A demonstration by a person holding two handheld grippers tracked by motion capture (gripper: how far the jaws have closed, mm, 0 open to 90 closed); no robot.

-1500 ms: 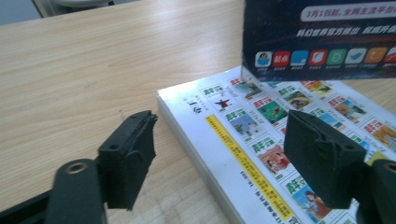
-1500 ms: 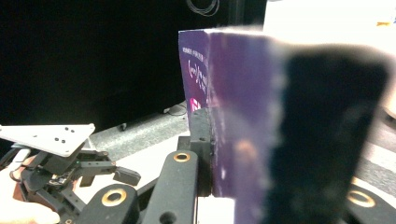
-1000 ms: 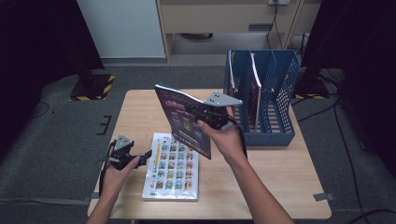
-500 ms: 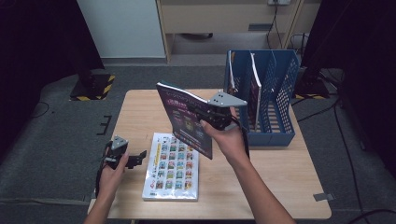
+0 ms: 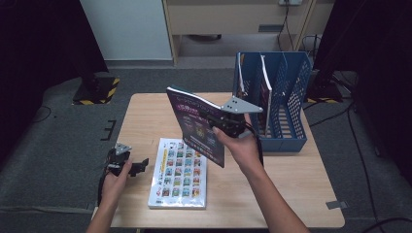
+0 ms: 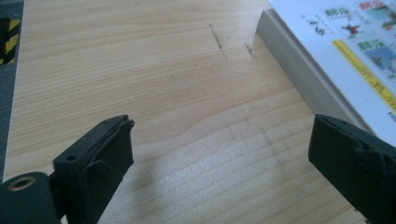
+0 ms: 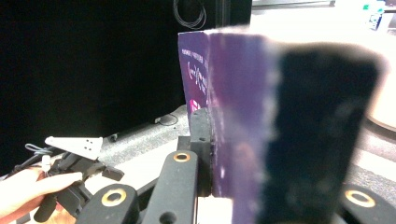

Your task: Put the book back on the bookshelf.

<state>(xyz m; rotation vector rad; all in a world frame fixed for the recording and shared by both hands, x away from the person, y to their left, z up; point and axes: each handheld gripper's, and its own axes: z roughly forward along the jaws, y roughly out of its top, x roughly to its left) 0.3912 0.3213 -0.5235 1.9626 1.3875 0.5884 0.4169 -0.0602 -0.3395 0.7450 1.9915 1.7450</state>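
My right claw [image 5: 224, 127] grips the purple book [image 5: 197, 125] upright mid-frame, not yet in the blue rack [image 5: 286, 92] at upper right; my left claw [image 5: 138, 166] gapes empty beside the picture book [image 5: 180, 172] lying on the surface [image 5: 282, 189].

purple book [image 7: 233, 140] blurred, white book [image 6: 345, 51] cropped

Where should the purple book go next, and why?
Probably toward the blue file rack: the right gripper is shut on the purple book, holding it upright above the table just left of the rack, where other books already stand.
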